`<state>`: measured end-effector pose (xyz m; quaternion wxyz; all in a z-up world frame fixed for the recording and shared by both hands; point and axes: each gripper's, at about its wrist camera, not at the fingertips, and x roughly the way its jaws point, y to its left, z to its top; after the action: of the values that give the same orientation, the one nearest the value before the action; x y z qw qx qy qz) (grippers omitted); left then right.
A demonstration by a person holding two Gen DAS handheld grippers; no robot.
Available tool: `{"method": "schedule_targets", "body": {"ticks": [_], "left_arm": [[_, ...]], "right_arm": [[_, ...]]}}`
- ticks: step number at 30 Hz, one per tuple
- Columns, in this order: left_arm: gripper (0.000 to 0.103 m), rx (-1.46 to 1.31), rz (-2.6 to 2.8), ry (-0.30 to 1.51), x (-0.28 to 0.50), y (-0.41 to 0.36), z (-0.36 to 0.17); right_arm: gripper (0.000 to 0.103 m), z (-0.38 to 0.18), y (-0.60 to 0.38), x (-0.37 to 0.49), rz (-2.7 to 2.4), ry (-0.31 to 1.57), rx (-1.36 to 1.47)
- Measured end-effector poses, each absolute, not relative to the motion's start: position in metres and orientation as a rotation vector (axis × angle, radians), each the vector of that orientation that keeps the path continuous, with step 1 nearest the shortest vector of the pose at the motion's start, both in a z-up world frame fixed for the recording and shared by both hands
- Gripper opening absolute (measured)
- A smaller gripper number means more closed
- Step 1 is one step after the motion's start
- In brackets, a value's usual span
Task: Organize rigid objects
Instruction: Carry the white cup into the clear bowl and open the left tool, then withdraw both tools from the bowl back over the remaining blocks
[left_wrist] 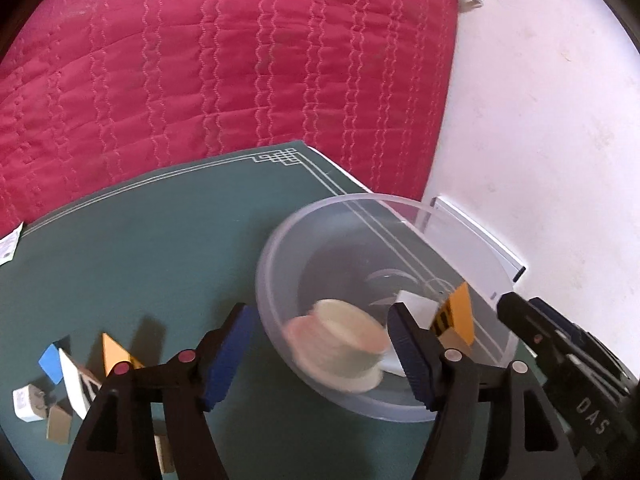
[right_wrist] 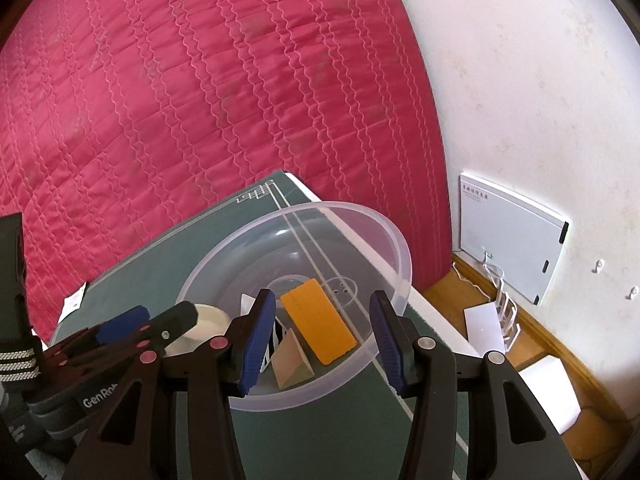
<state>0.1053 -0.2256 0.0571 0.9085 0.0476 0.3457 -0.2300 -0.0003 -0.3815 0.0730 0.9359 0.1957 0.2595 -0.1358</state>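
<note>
left gripper (left_wrist: pixel 324 354): tilted down over clear bowl (left_wrist: pixel 280 264), jaws apart, tape roll (left_wrist: pixel 340 344) loose between them
right gripper (right_wrist: pixel 322 344): angled down at bowl's near rim, jaws apart, gripping nothing

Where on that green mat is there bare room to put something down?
The green mat is bare between its patterned corner and the clear bowl. It is crowded at the small boxes by the left gripper, and inside the bowl.

Clear bowl (right_wrist: pixel 394 264) on a dark green mat (left_wrist: pixel 140 240) — orange box (right_wrist: pixel 318 326) inside — wavy-stitched crimson quilt (right_wrist: pixel 200 100) behind.
</note>
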Motion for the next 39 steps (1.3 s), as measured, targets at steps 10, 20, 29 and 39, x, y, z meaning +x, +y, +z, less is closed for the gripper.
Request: {"method": "schedule_targets", "body": {"ticks": [10, 20, 29, 39], "left_arm": [[0.074, 0.136, -0.383, 0.696, 0.099, -0.199, 0.057], [0.083, 0.140, -0.312, 0.669, 0.080, -0.167, 0.062], [0.085, 0.089, -0.236, 0.676, 0.068, -0.125, 0.062], [0.086, 0.053, -0.156, 0.686, 0.056, -0.080, 0.061]], "right_arm": [[0.051, 0.075, -0.372, -0.001, -0.231, 0.516, 0.380], [0.051, 0.076, -0.364, -0.001, -0.190, 0.513, 0.354], [0.051, 0.075, -0.348, -0.001, -0.141, 0.516, 0.289], [0.052, 0.074, -0.344, 0.001, -0.137, 0.522, 0.268]]}}
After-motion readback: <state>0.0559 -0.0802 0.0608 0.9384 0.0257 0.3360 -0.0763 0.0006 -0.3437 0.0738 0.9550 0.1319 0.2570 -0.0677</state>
